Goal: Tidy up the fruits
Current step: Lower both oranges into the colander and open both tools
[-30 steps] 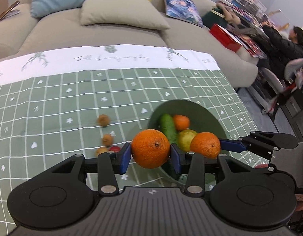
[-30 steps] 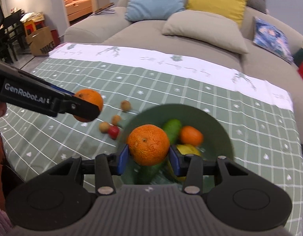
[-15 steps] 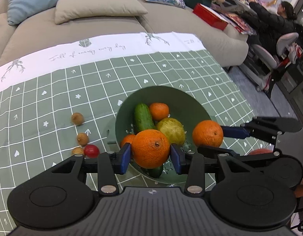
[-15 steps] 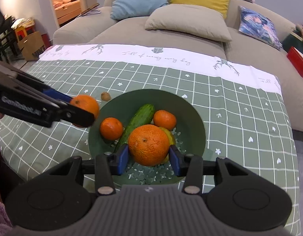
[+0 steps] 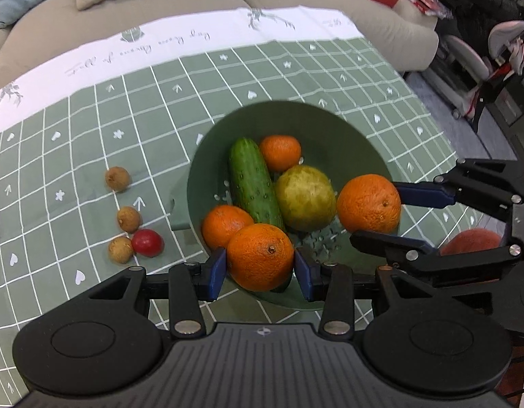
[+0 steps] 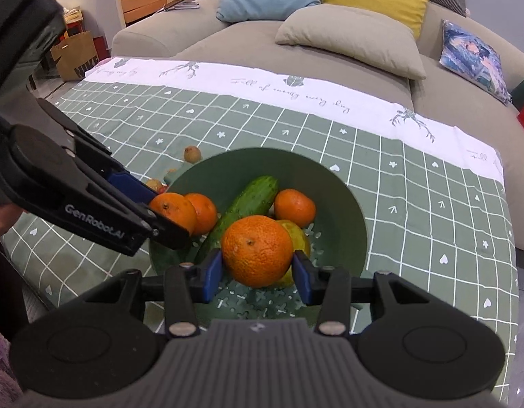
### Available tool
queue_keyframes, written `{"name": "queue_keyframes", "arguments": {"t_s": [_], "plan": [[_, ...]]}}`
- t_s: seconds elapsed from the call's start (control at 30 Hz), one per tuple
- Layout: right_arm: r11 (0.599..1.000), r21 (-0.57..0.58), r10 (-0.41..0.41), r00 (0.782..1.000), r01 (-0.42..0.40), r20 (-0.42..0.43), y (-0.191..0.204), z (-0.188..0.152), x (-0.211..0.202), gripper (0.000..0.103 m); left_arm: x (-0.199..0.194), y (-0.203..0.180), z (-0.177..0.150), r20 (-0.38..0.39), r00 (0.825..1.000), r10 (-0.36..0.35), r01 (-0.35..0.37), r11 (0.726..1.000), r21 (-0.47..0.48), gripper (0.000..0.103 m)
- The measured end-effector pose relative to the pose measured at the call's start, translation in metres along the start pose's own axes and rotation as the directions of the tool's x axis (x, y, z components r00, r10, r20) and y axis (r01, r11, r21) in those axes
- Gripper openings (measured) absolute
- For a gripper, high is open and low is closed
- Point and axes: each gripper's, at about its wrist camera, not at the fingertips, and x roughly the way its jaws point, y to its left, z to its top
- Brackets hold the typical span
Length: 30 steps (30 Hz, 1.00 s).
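Green checked tablecloth [image 5: 92, 108], green bowl [image 5: 337, 125] with cucumber [image 5: 253, 183]; each gripper [image 5: 260, 268] [image 6: 257, 270] clamping an orange [image 5: 260, 255] [image 6: 257, 250].

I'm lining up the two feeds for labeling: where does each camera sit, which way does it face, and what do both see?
Left wrist: on the left gripper, facing down-forward over the green bowl; its fingers clamp an orange; right gripper enters at right.
Right wrist: on the right gripper, facing the bowl and sofa; clamps another orange; left gripper enters at left.
Shared: bowl, cucumber, both oranges, checked tablecloth.
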Motion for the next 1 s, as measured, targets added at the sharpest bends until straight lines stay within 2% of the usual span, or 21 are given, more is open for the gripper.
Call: {"name": "queue_keyframes", "arguments": {"t_s": [0.5, 0.8, 1.0], "plan": [[1.000, -0.008, 0.011, 0.998, -0.012, -0.059, -0.006, -0.005, 0.019, 0.041, 0.031, -0.009, 0.004, -0.088, 0.996, -0.014, 0.020, 0.998, 0.058, 0.048], [1.000, -0.018, 0.008, 0.996, -0.010, -0.094, -0.007, -0.005, 0.025, 0.041, 0.028, -0.006, 0.005, -0.079, 0.996, -0.033, 0.036, 0.999, 0.037, 0.053], [0.998, -0.057, -0.009, 0.993, 0.002, -0.121, -0.008, 0.001, 0.025, 0.041, 0.009, 0.000, 0.005, -0.027, 0.998, -0.050, 0.050, 0.999, 0.016, 0.059]]}}
